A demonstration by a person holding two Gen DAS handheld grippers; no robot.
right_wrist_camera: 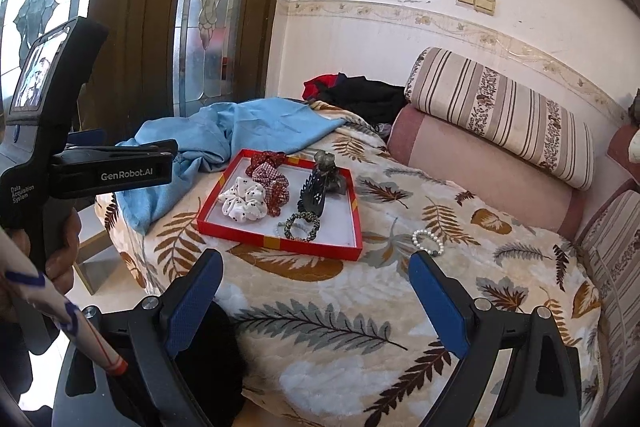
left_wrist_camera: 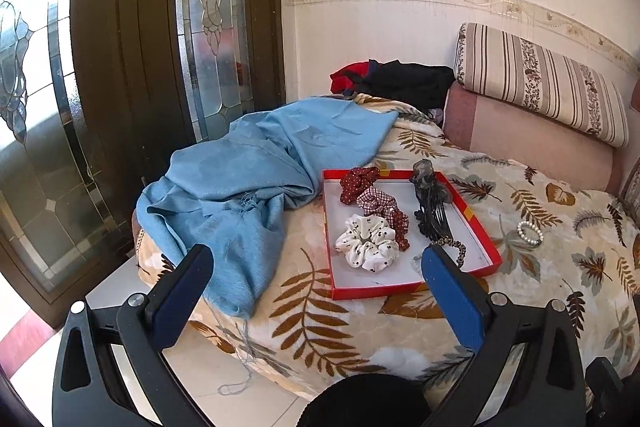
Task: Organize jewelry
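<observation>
A shallow red box [left_wrist_camera: 482, 233] [right_wrist_camera: 240, 229] with a white floor lies on the leaf-patterned bed cover. In it are a white dotted scrunchie [left_wrist_camera: 366, 243] [right_wrist_camera: 244, 203], red scrunchies [left_wrist_camera: 360, 183] [right_wrist_camera: 272, 177], dark hair claws [left_wrist_camera: 430, 195] [right_wrist_camera: 316, 187] and a beaded bracelet [right_wrist_camera: 302, 225]. A pearl bracelet [left_wrist_camera: 530, 233] [right_wrist_camera: 428, 241] lies on the cover right of the box. My left gripper [left_wrist_camera: 320, 267] is open and empty in front of the box. My right gripper [right_wrist_camera: 316, 273] is open and empty, just short of the pearl bracelet. The left gripper's body also shows in the right wrist view [right_wrist_camera: 120, 167].
A crumpled blue cloth [left_wrist_camera: 248, 187] [right_wrist_camera: 224, 135] lies left of the box. Dark and red clothes [left_wrist_camera: 400, 79] sit at the back. A striped bolster [left_wrist_camera: 540, 83] [right_wrist_camera: 500, 115] lines the wall. A glass-panelled door [left_wrist_camera: 120, 67] stands on the left.
</observation>
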